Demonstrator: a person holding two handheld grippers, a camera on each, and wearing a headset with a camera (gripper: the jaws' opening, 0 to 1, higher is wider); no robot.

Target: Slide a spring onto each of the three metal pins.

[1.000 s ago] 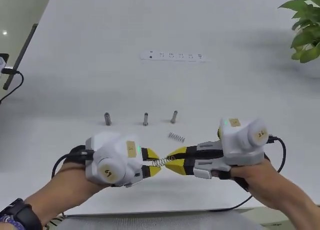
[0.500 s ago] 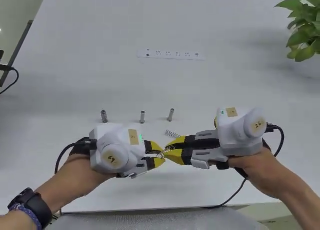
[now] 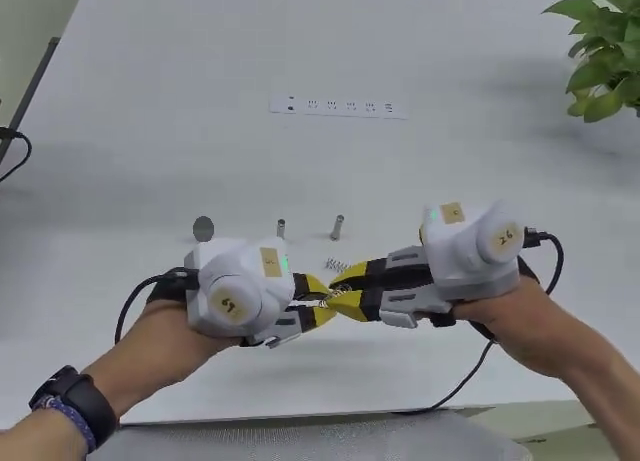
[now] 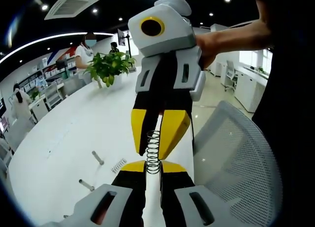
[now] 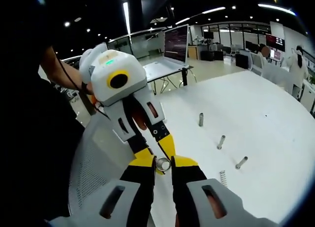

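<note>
A small steel spring (image 4: 153, 153) stands between the two grippers, which meet tip to tip above the table's near edge. My left gripper (image 4: 153, 168) is shut on the spring's lower end. My right gripper (image 5: 163, 163) pinches the other end, where the coil (image 5: 163, 164) shows end-on as a ring. From the head view the left gripper (image 3: 318, 301) and right gripper (image 3: 342, 297) overlap at their yellow tips. Three upright metal pins (image 3: 203, 227) (image 3: 281, 227) (image 3: 337, 227) stand in a row just beyond. A second spring (image 3: 338, 265) lies flat on the table near the right pin.
A white power strip (image 3: 338, 106) lies farther back on the white table (image 3: 450, 161). A potted plant (image 3: 605, 51) is at the far right. A black cable (image 3: 12, 156) runs at the left edge. A mesh chair back (image 4: 236, 153) is below the grippers.
The two grippers have closed in on each other, from apart with the spring spanning the gap to tips overlapping. Both have shifted slightly towards the pins.
</note>
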